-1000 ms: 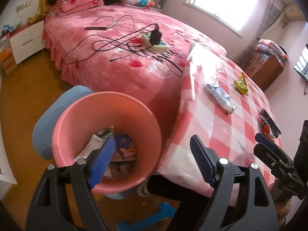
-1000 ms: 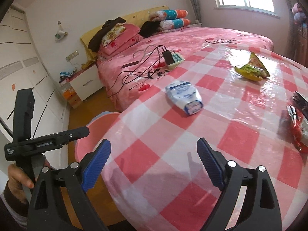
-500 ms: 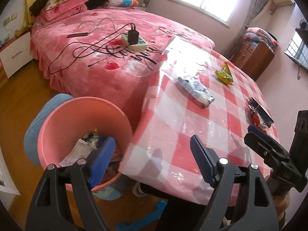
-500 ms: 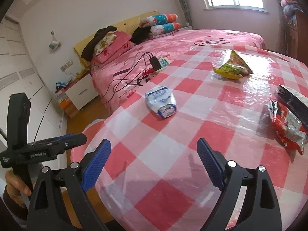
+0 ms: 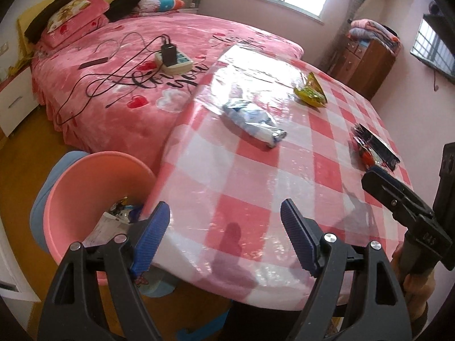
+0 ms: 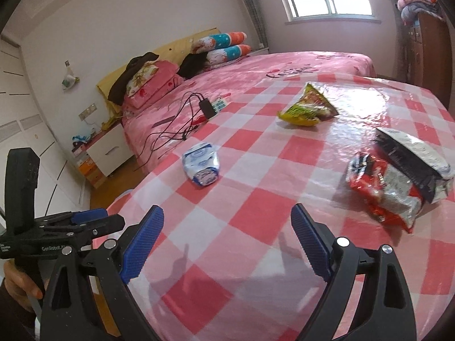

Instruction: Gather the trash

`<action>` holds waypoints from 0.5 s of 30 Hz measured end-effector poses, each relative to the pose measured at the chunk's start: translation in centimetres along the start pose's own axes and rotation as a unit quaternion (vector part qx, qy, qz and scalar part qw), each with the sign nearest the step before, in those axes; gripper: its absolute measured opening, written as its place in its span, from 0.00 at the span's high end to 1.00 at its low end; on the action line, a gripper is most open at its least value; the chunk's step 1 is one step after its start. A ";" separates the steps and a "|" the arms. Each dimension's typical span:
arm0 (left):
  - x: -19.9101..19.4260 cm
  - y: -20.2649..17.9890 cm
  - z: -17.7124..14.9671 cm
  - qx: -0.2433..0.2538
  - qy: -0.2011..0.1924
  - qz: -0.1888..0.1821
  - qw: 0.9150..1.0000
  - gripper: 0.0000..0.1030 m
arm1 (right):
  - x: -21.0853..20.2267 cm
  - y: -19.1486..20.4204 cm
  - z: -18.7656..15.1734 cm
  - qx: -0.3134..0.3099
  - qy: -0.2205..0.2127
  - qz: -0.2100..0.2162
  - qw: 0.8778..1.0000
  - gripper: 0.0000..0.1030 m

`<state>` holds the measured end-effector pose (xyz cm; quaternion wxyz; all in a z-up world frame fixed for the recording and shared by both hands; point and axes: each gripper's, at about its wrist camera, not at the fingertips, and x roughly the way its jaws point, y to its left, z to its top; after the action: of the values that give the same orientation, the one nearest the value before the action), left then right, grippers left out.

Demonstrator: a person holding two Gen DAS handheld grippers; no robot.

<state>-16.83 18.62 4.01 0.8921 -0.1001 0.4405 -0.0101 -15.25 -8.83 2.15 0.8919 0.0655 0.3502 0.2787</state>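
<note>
A round table [image 5: 236, 170] [image 6: 256, 187] in a red-and-white checked cloth carries a blue-white wrapper [image 5: 253, 119] [image 6: 202, 164], a yellow-green snack bag [image 5: 310, 91] [image 6: 307, 108] and a red and a black foil packet [image 5: 372, 147] [image 6: 395, 182]. A pink bin [image 5: 91, 187] with trash inside stands on the floor at the table's left edge. My left gripper [image 5: 224, 236] hovers open over the table's near edge, empty. My right gripper [image 6: 227, 241] is open over the near cloth, with nothing between its fingers. Each view shows the other gripper at its side.
A bed [image 5: 142, 65] with a pink cover lies behind the table, with a power strip [image 5: 173, 62], cables and a phone on it. A white nightstand [image 6: 111, 150] and a wooden dresser [image 5: 364, 59] stand by the walls. A blue stool [image 5: 45, 199] sits behind the bin.
Both grippers have swung rightward from the bin side toward the table. The bin has slid to the lower left of the left view, and the foil packets came fully into the right view.
</note>
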 end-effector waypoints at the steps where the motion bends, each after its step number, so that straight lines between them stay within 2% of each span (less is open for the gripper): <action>1: 0.1 -0.5 0.0 0.005 0.000 0.000 1.000 0.22 | -0.1 -0.2 0.0 0.001 -0.001 -0.002 1.000 0.13; 9: 1.0 -3.0 0.3 0.030 0.008 -0.001 1.000 0.21 | -1.6 -2.7 0.4 0.023 -0.016 -0.008 1.000 0.13; 15: 2.0 -4.1 0.8 0.027 0.018 -0.009 0.999 0.22 | -2.8 -4.4 0.9 0.033 -0.032 -0.025 0.999 0.13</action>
<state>-14.67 14.53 3.63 0.8864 -0.0794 0.4549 -0.0322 -14.36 -14.01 3.10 0.9068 0.0948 0.3318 0.2421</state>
